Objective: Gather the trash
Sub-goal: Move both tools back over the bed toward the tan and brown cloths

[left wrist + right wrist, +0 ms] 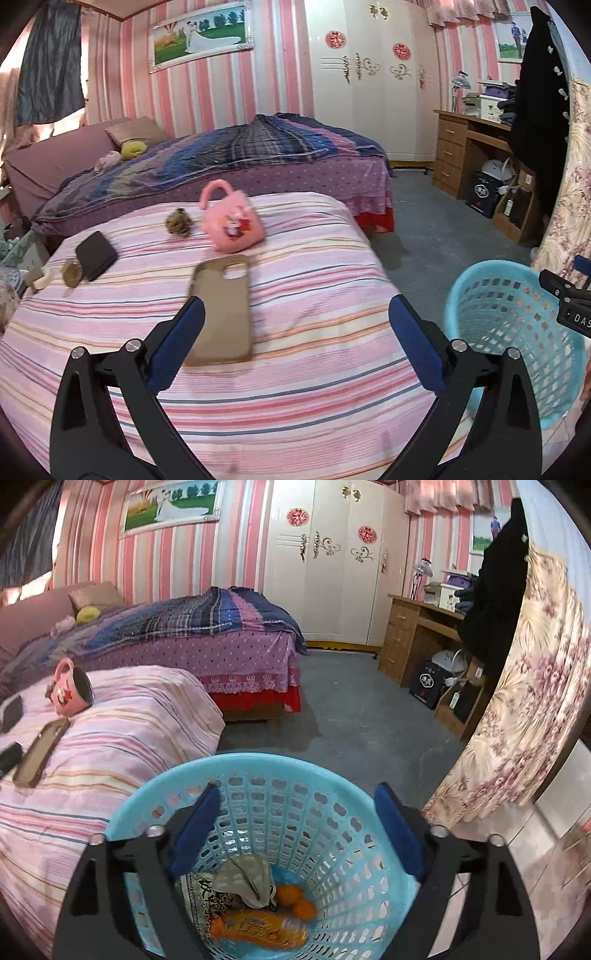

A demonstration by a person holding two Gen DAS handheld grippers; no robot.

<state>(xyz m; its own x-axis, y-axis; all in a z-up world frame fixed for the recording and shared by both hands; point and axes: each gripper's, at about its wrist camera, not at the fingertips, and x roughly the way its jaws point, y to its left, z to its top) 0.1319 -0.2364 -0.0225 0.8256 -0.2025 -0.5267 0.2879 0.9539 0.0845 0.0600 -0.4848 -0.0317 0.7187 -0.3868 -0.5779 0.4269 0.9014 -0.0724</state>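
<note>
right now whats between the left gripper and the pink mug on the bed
A brown phone case lies flat between the open left gripper and the tipped pink mug, on the striped sheet; the left wrist view shows it.

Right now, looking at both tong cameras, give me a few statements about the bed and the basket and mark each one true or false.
1. The blue basket already holds trash, including an orange wrapper. True.
2. The right tongs are clamped on a wrapper. False: they are open over the basket with nothing between them.
3. The pink mug lies on its side on the striped bed. True.
4. The phone case is inside the basket. False: it lies flat on the striped bed.
5. The left tongs are open and hold nothing. True.
6. The dark wallet sits on the floor. False: it lies on the striped bed.
</note>
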